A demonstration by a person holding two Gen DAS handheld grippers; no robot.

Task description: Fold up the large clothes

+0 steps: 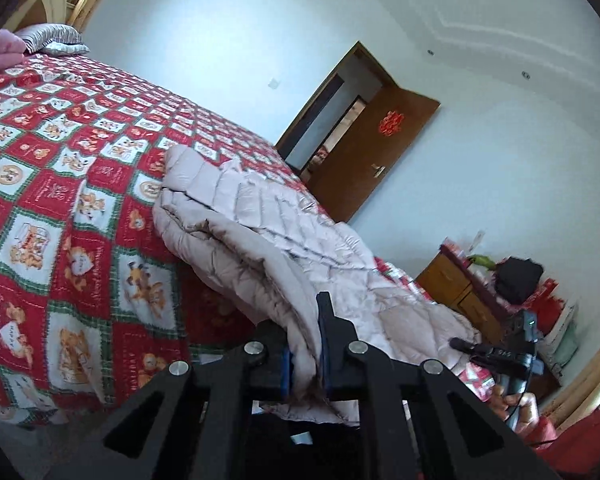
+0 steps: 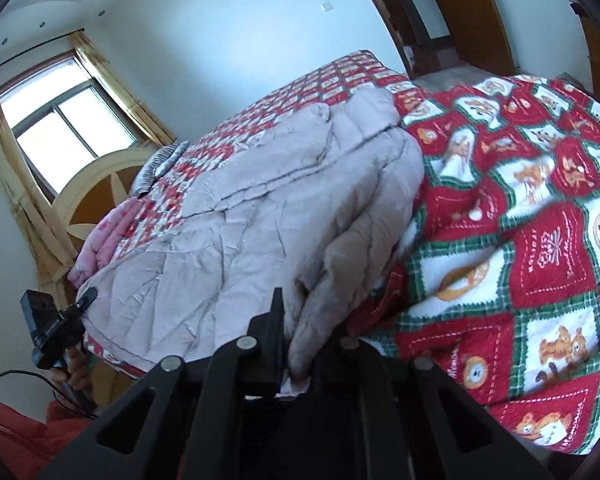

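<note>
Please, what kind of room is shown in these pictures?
Most likely a bedroom in a home. A large bed with a red patterned quilt fills most of the view, with a pillow at its head, a curtained window and a wooden door.

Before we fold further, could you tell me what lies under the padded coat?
The padded coat lies on the red patchwork bedspread, which shows all around it. Whatever sits directly beneath it is covered. Both grippers, left and right, pinch its near edge.

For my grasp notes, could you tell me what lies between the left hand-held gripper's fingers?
A fold of the beige puffer coat, pinched in the left hand-held gripper, shown in the left wrist view.
</note>
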